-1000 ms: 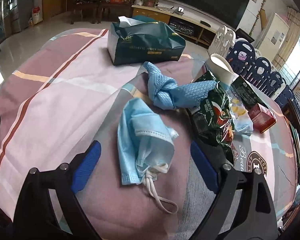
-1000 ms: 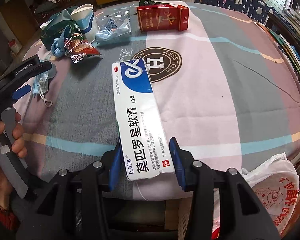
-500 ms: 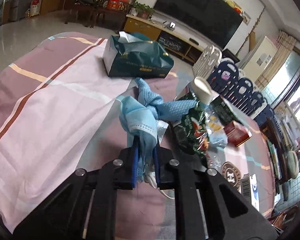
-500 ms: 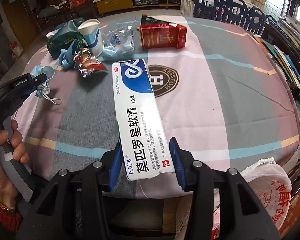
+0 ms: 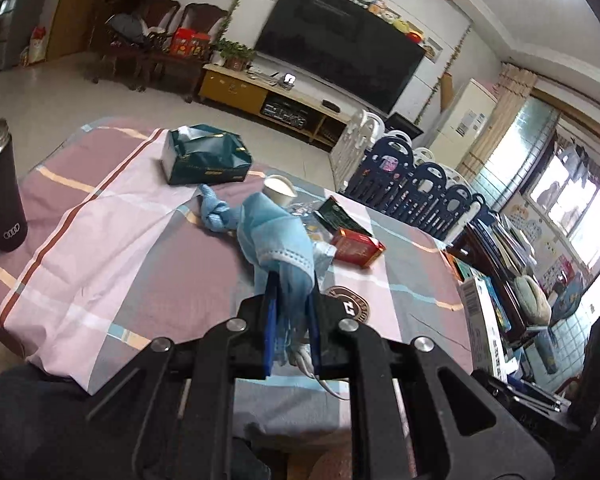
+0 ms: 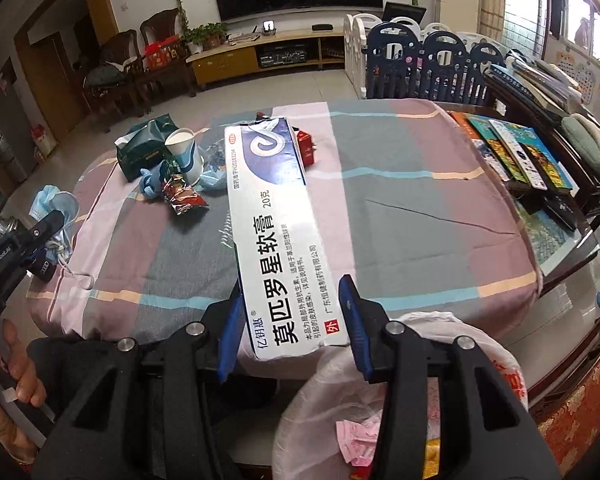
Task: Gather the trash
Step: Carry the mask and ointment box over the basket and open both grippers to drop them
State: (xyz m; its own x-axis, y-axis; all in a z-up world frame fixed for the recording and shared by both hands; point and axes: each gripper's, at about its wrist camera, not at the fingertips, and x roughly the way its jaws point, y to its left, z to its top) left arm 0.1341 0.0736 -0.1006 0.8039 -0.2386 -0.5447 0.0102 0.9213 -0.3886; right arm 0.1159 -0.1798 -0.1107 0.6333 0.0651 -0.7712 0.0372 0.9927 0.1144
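Here our left gripper (image 5: 291, 320) pinches the blue face mask (image 5: 278, 246) at frame centre. Our right gripper (image 6: 290, 328) clamps the white ointment box (image 6: 278, 232) above the table (image 6: 400, 216).

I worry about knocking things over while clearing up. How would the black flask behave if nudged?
The black flask is tall and narrow, so probably tippy, more so on the soft tablecloth. Round, it would likely roll. Its mouth looks uncapped, so contents might spill.

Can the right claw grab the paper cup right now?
Probably not. The right claw is already shut on the long box, so it's full, and the cup sits far across the table.
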